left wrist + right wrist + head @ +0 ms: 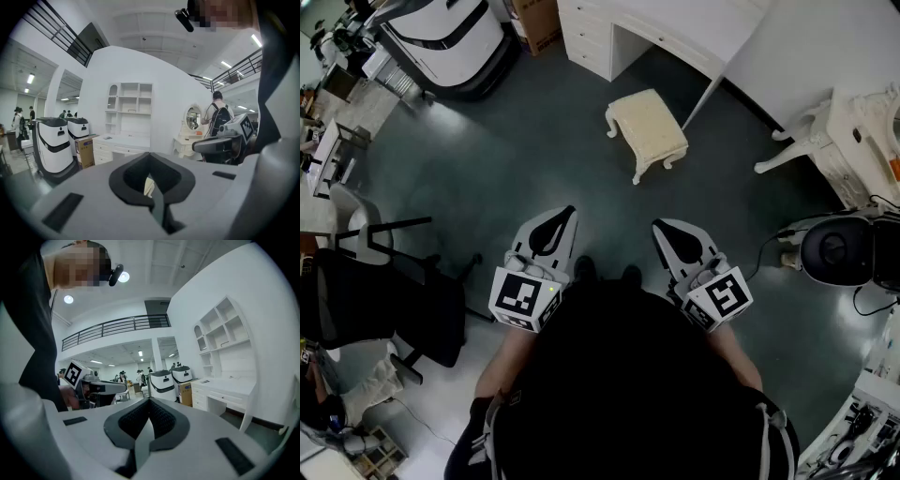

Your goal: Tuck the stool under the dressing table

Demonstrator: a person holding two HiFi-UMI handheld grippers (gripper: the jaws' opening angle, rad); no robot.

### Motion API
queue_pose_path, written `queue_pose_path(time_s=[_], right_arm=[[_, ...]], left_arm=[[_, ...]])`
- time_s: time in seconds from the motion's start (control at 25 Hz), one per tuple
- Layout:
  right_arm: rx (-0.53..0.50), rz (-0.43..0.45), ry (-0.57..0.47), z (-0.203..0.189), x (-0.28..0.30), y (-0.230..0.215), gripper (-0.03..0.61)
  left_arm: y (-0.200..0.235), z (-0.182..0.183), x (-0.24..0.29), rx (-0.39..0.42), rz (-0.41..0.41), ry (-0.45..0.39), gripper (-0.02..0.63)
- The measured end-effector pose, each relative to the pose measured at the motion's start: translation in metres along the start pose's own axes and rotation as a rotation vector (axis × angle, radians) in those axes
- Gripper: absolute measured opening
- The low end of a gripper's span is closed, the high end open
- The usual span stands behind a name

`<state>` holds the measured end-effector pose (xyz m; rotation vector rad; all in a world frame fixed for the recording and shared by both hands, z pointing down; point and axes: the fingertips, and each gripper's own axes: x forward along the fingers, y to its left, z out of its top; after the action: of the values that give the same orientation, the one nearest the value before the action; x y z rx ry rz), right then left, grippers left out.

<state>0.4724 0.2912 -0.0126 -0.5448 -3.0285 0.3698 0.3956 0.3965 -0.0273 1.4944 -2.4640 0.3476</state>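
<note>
Left gripper (pixel 568 216) and right gripper (pixel 659 227) sit closed, empty, short of the stool (pixel 648 129) before the dressing table (pixel 675 23); the cardboard box (pixel 85 151) label is too small to read.

Surroundings, head view: dark grey floor (pixel 478 159); a white machine with black bands (pixel 441 37) at upper left, with a cardboard box (pixel 539 23) just beside it; a black office chair (pixel 380 300) at the left edge; a round black-and-white device (pixel 836 251) at the right, near some cables. Left gripper view: a person with a backpack (pixel 218 117) stands in the background. Right gripper view: a railed mezzanine (pixel 117 326) lies beneath ceiling lights (pixel 69 299).
</note>
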Motion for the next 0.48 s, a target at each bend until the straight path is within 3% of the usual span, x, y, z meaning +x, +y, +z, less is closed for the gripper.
queue_pose_path(time_s=[0.48], right_arm=[[0.014, 0.009, -0.01, 0.005, 0.019, 0.008, 0.018]], left_arm=[[0.017, 0.007, -0.005, 0.005, 0.006, -0.024, 0.005]])
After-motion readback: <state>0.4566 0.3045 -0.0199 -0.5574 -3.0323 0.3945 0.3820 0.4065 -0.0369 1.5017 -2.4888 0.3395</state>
